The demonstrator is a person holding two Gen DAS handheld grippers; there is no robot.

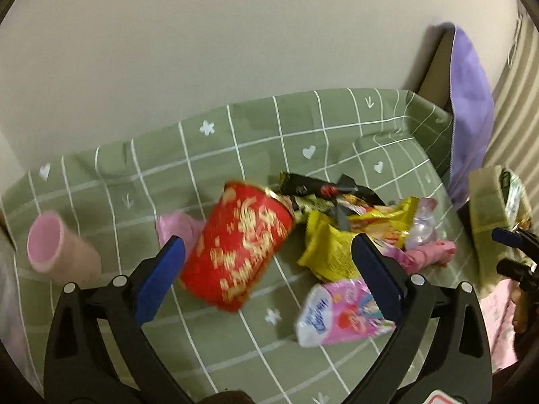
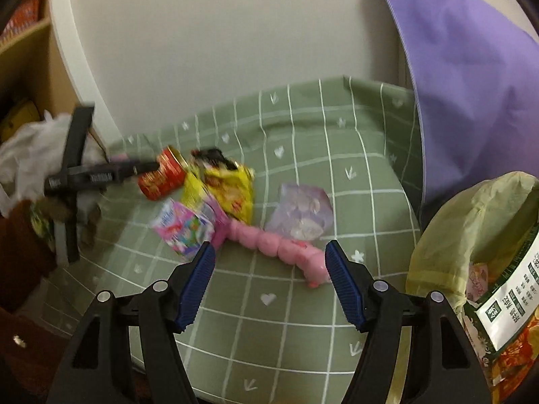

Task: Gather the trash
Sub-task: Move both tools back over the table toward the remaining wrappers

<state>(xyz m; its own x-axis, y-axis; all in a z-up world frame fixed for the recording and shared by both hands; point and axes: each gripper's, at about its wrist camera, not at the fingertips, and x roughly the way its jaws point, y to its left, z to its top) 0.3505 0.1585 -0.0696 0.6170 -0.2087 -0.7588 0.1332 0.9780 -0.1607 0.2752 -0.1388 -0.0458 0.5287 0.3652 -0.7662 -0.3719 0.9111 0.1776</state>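
Note:
A red can with gold print [image 1: 235,249] lies on its side on the green checked cloth [image 1: 235,134]. My left gripper [image 1: 266,239] stands wide open around it; its left pad is next to the can and its right pad is well clear. Right of the can lie a yellow wrapper [image 1: 326,252], a black wrapper [image 1: 316,185] and a pink-and-white packet [image 1: 340,313]. My right gripper [image 2: 269,245] is open just short of a crumpled pink wrapper [image 2: 279,245], with nothing pressed between its pads. A clear purplish packet [image 2: 299,212] sits behind that wrapper.
A pink cup [image 1: 57,245] lies on its side at the far left. A yellow-green bag [image 2: 471,229] holding packets stands at the right. A purple cloth [image 2: 471,67] hangs behind it by the wall. A wooden shelf [image 2: 23,43] and white plastic [image 2: 30,148] are at the left.

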